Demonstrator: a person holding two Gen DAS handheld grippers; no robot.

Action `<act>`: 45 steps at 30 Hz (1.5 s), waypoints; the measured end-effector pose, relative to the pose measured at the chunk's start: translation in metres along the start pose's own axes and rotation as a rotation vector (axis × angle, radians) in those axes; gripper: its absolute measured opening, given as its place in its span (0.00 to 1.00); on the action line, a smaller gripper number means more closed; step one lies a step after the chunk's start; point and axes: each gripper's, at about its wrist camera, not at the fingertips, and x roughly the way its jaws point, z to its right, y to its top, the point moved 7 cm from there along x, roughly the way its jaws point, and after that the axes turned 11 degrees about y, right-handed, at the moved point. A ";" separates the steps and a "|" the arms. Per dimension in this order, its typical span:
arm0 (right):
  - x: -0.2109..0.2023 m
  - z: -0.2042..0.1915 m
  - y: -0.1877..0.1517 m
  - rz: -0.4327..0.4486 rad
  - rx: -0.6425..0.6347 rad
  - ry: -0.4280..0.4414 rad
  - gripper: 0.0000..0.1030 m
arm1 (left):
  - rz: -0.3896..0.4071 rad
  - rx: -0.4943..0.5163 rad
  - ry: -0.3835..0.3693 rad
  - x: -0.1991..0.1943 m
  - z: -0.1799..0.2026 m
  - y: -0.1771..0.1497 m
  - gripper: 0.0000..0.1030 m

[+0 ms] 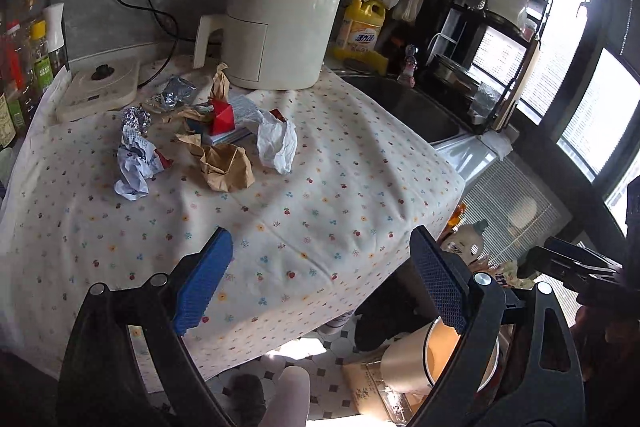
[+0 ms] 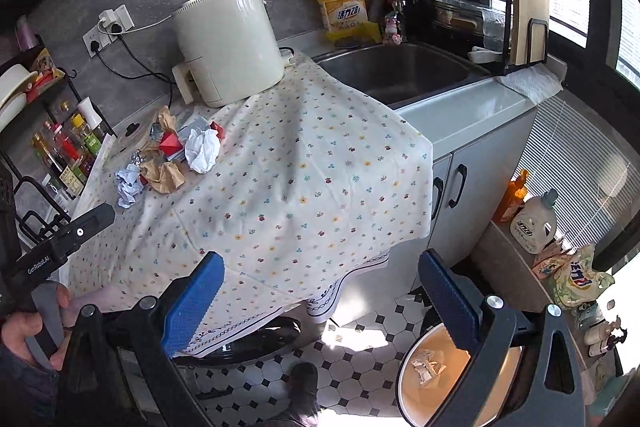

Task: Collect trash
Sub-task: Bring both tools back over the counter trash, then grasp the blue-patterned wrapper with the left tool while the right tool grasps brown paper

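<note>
Only right wrist shows scraps inside bin.

Daylight from my window at right blows out white; floor glare below, corners dark, edges bent by fisheye.

Bin contents perhaps crumpled wrappers

Crumpled trash, well beyond the fingers: white paper, brown paper bag, foil ball, blue-printed wrapper, clustered together.
</note>
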 end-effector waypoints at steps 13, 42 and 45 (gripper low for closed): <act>0.073 -0.091 0.041 -0.030 -0.130 0.059 0.92 | 0.049 -0.140 0.080 0.015 -0.117 0.030 0.87; 0.170 -0.166 0.059 -0.102 -0.149 0.066 0.92 | -0.178 -0.144 0.019 0.152 -0.176 0.046 0.58; 0.179 -0.172 0.060 -0.113 -0.159 0.078 0.92 | -0.204 -0.164 0.004 0.156 -0.179 0.043 0.34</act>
